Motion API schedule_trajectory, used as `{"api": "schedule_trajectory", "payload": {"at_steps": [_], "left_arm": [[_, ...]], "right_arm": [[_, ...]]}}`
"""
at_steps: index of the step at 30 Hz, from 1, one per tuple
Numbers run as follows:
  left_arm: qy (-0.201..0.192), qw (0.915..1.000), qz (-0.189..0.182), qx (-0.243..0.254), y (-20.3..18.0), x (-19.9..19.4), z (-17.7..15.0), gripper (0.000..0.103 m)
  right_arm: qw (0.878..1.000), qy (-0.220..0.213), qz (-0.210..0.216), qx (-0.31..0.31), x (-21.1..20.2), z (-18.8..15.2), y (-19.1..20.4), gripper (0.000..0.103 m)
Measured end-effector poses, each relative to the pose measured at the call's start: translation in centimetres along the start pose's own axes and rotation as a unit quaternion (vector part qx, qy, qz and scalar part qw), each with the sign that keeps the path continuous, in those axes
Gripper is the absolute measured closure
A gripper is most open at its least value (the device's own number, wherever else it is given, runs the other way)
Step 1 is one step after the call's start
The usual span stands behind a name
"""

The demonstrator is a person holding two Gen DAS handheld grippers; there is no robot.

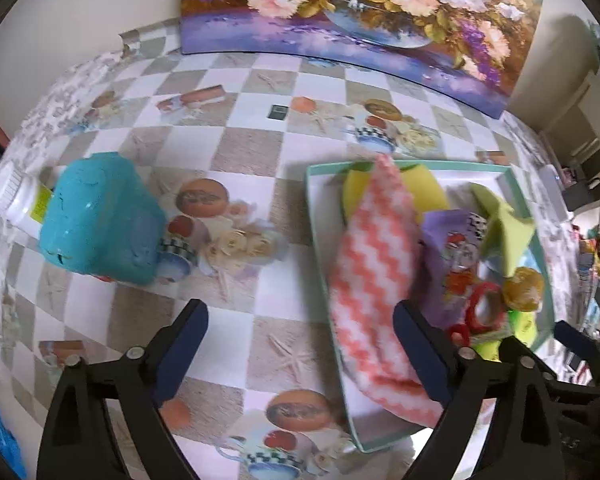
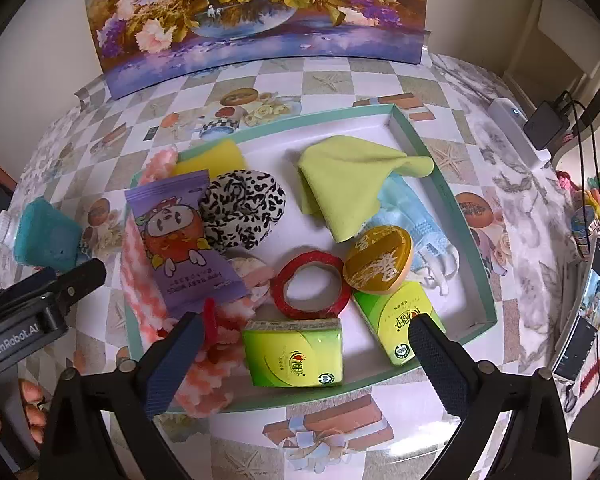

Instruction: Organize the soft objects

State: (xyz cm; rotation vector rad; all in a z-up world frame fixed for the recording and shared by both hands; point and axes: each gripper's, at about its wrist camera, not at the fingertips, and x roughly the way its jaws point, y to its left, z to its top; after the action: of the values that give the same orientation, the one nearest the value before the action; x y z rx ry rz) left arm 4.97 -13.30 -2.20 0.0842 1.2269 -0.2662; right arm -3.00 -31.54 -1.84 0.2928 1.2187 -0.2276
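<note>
- While both grippers are hovering over the checkered tablecloth [image 2: 332, 76], the teal-rimmed tray [image 2: 440, 184] is sitting on it, crowded with soft things.
- Left gripper [image 1: 300, 344]: jaws are standing wide apart, nothing between them; one fingertip is hanging over bare cloth, the other is overlapping the tray's near-left edge in the left wrist view.
- Right gripper [image 2: 306, 338]: jaws are likewise spread wide and empty, poised above the tray's near rim.
- Pink zigzag cloth [image 1: 374, 264] is lying along the tray's left side, spilling over the rim.
- Purple packet [image 2: 180, 240] is resting partly on that cloth, touching the leopard scrunchie [image 2: 242, 210].
- Green cloth [image 2: 352, 184] is lying crumpled toward the tray's far right, overlapping a blue mask [image 2: 420, 224].
- Yellow sponge [image 2: 210, 160] is sitting in the far-left corner.
- Red ring [image 2: 312, 286] is lying mid-tray, just beside the gold round tin [image 2: 378, 260].
- Two green tissue packs [image 2: 296, 356] are sitting along the near edge, one under the tin.
- Teal sponge [image 1: 100, 232] is sitting outside the tray, well to its left, against a white bottle [image 1: 16, 196].
- A flower painting [image 2: 256, 12] is standing at the table's far edge.
</note>
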Motion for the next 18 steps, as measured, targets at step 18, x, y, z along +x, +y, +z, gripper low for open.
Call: {"api": "schedule_trajectory", "payload": {"at_steps": [18], "left_arm": [[-0.004, 0.9997, 0.022, 0.004, 0.4, -1.0, -0.3, 0.005]], "right_arm": [[0.999, -0.029, -0.008, 0.01, -1.5, 0.0, 0.1, 0.0]]}}
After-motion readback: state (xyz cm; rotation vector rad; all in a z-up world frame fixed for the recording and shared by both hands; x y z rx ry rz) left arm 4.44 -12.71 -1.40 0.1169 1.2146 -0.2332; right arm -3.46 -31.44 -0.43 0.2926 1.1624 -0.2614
